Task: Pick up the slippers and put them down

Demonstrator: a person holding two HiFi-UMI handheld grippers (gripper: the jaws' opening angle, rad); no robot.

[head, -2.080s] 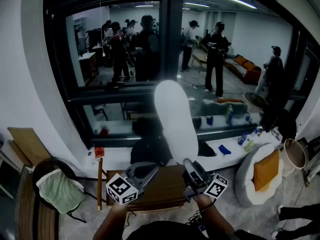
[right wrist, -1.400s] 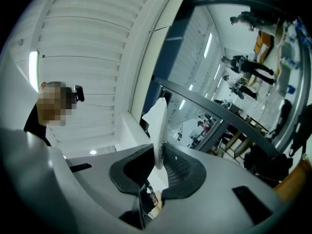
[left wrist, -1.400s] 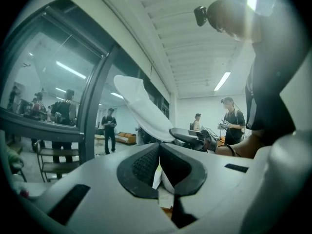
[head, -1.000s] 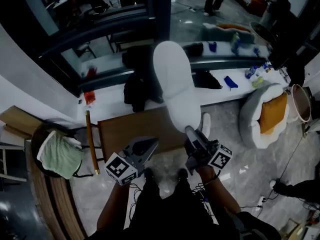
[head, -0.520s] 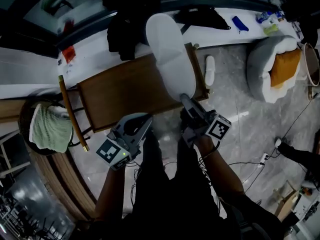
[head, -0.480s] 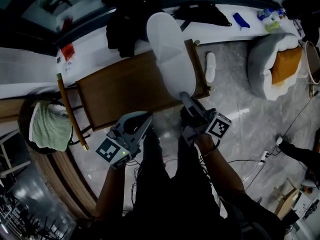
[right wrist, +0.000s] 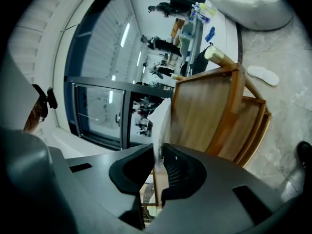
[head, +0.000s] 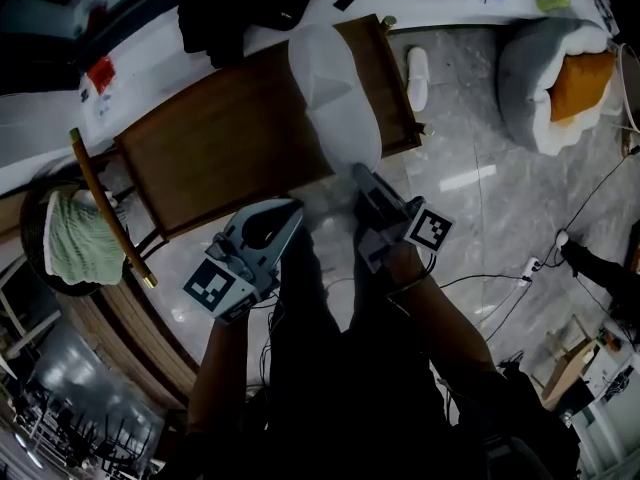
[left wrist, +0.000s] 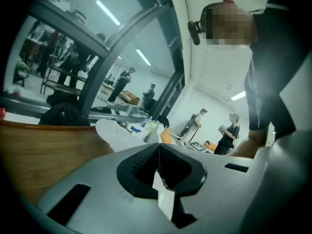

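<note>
There are two white flat slippers and two claws. The first white slipper (head: 335, 93) is in the right claw (head: 362, 178), which grips it by its near end. It stretches away from the claw over the far right part of the brown wooden worktop (head: 220, 143). The second white slipper (head: 417, 73) lies alone on the pale grey marbled floor (head: 480, 198), just right of the worktop's far right corner. The left claw (head: 290, 211) hangs near the worktop's near edge, left of the right claw and apart from both slippers.

The head view alone shows the held slipper's whole outline and both claws side by side. The right gripper view adds the grip itself. The right claw (right wrist: 158, 157) is nearly closed, and the slipper's thin edge (right wrist: 163, 121) stands pinched between its pads. The slipper on the floor (right wrist: 263, 75) shows small at the far right. The left gripper view shows the left claw (left wrist: 158, 147) with its pads together and nothing between them. One grey beanbag with an orange cushion (head: 555, 68) sits at the far right.
</note>
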